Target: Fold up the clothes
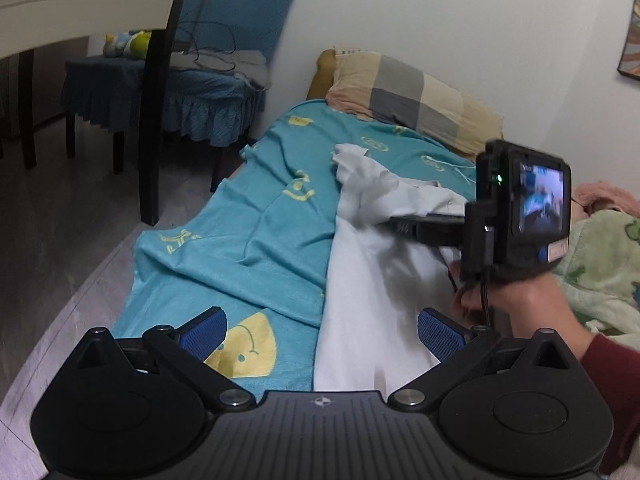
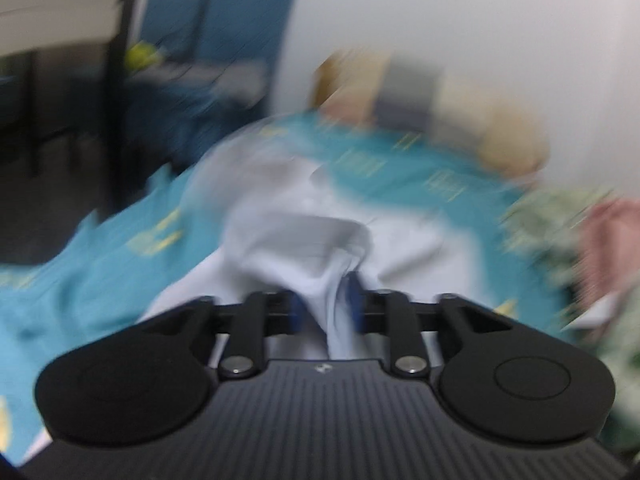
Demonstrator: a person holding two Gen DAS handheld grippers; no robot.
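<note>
1. While my right gripper (image 2: 325, 304) pinches a bunched fold of the white garment (image 1: 360, 280) lying on the bed (image 1: 240, 232), I carry it across slowly.
2. Left gripper (image 1: 322, 332), fingers spread, hovers above the near hem, ready to pin it.

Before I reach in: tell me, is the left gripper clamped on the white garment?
No: the left gripper is wide open above the white garment, holding nothing.

The left gripper (image 1: 322, 330) sits low in frame, jaws spread wide. The right gripper (image 2: 326, 306) is pinched nearly closed; the right hand (image 1: 520, 300) grips it at right.
</note>
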